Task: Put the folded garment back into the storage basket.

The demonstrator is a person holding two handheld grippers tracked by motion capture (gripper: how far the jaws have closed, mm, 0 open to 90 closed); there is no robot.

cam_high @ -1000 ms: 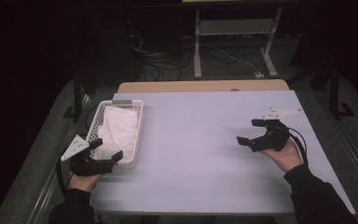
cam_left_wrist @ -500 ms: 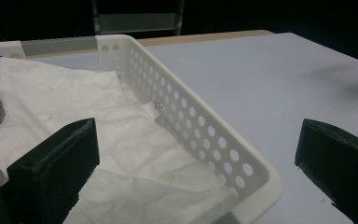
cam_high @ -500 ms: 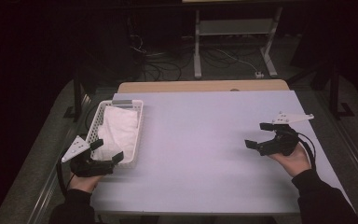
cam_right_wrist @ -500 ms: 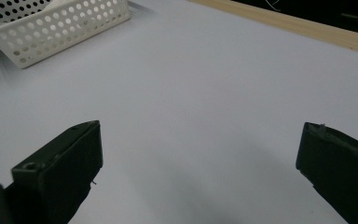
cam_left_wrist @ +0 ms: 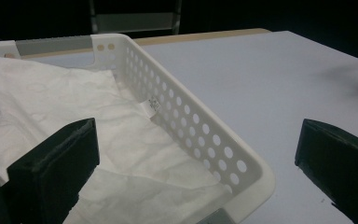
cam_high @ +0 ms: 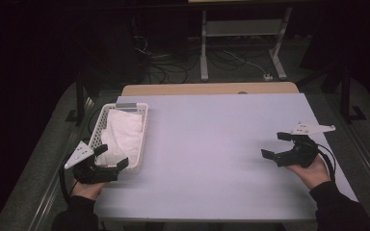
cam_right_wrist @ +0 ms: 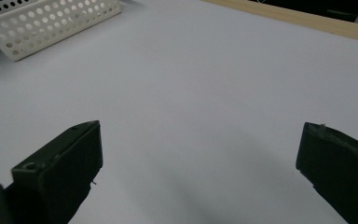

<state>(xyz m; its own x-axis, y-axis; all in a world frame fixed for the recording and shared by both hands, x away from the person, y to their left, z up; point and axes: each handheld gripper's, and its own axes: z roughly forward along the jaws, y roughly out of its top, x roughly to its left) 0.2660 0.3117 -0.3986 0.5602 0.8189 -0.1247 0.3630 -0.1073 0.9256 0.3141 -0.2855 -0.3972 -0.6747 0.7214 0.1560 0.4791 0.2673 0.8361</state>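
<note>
A pale lilac worktop [cam_high: 212, 149] was seen from above, with a strip of bare wood [cam_high: 207, 88] showing along its far edge. A white perforated basket [cam_high: 142, 126] was set lengthwise along the worktop's left edge, from near the far-left corner toward the near-left one. A crumpled white cloth [cam_high: 123, 132] was laid inside the basket, covering most of its floor and riding up toward the far end wall. In the left gripper view the cloth [cam_left_wrist: 88, 135] was seen bunched against the basket's side wall [cam_left_wrist: 186, 126], and a small label was noted on that wall's inner face.

The left gripper [cam_high: 110, 159] was held at the basket's near end, close to the near-left corner of the worktop. Its jaws were spread wide, with nothing between them; one jaw was seen over the cloth inside the basket, the other outside over bare worktop, so the near corner of the basket was straddled. Contact with basket or cloth could not be told.

The right gripper [cam_high: 277, 145] was held near the right edge of the worktop, well apart from the basket, jaws pointed left. Those jaws were also wide apart and empty, over bare surface [cam_right_wrist: 191, 107], with the basket [cam_right_wrist: 46, 21] seen far off.
</note>
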